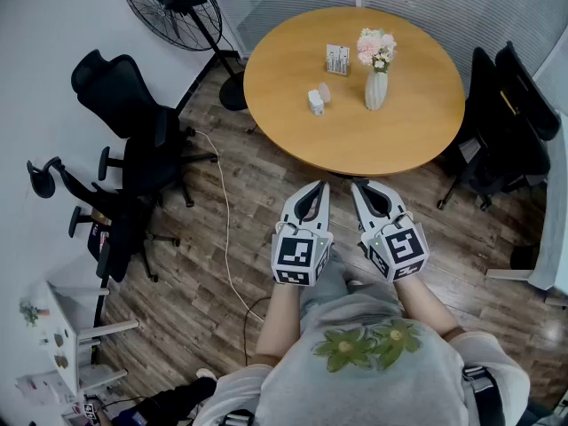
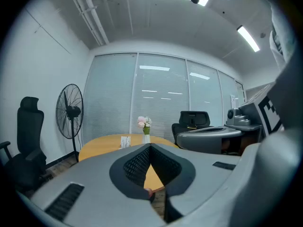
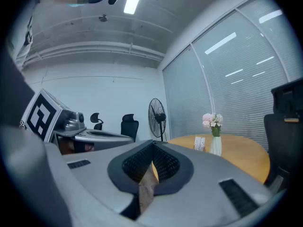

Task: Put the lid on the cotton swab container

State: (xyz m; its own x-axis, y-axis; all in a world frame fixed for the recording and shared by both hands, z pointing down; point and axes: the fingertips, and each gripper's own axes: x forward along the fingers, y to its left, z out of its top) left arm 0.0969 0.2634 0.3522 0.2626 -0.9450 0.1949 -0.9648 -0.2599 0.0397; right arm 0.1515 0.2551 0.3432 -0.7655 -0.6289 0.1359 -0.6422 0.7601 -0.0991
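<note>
Two grippers hang empty before the person, short of the round table point(image 1: 399, 140): the left gripper point(image 1: 323, 186) has its jaws pressed together, the right gripper point(image 1: 356, 186) likewise. Well beyond them, the cotton swab container point(image 1: 316, 103) stands with its lid point(image 1: 326, 90) just beside, left of a flower vase point(image 1: 376, 90).

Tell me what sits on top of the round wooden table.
On the table: a white vase of pink flowers, a small upright card stand, a small white container and a round piece beside it, likely its lid. The container's contents are too small to tell.
</note>
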